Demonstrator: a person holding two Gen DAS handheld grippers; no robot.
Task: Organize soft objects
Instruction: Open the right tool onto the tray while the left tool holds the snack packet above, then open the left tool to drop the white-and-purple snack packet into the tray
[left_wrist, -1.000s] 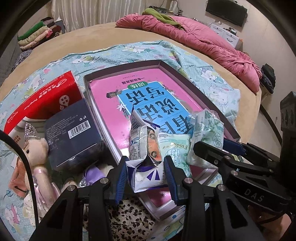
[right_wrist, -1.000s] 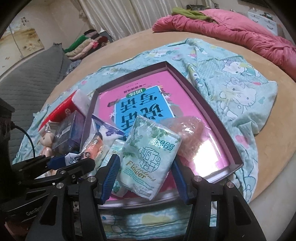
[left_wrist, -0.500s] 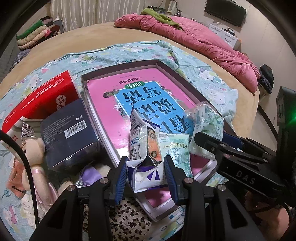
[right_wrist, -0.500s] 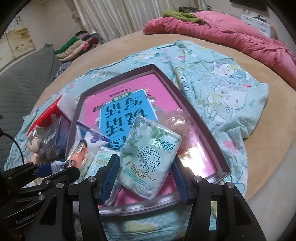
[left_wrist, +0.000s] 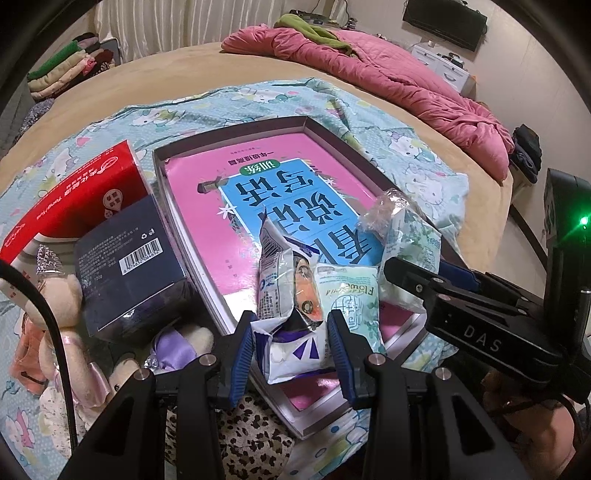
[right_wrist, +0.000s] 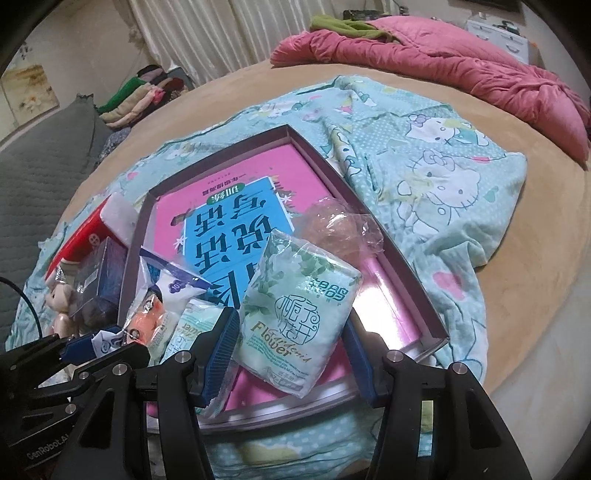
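Two packets are shown held above the near end of a shallow tray (right_wrist: 402, 258) that rests on a cartoon-print sheet (right_wrist: 443, 177) on a bed. The left gripper (left_wrist: 291, 341) is pressed onto the lower end of a crumpled snack packet (left_wrist: 288, 295); the foil is visibly creased between the blue pads. The right gripper (right_wrist: 291, 354) is pinched across the lower half of a pale green tissue pack (right_wrist: 299, 306), whose printed face is turned toward the camera. A second tissue pack (left_wrist: 351, 299) lies in the tray between the two held items, and a wad of clear film (right_wrist: 340, 229) lies further back on the right. The tray floor is covered by a pink and blue book (right_wrist: 236, 221).

To the left of the tray, outside it, a red box (left_wrist: 74, 199), a dark box (left_wrist: 125, 266) and a plush doll (left_wrist: 55, 295) are seen close together.

Both held items are judged light and compliant. The tissue pack is expected to give under the pads yet keep its slab form, so a hold across its narrow width near the middle is favoured. The snack packet is judged slippery and air-filled; a grip on the flat crimped seam would be more secure than one on the puffed body, where the contents might be crushed.
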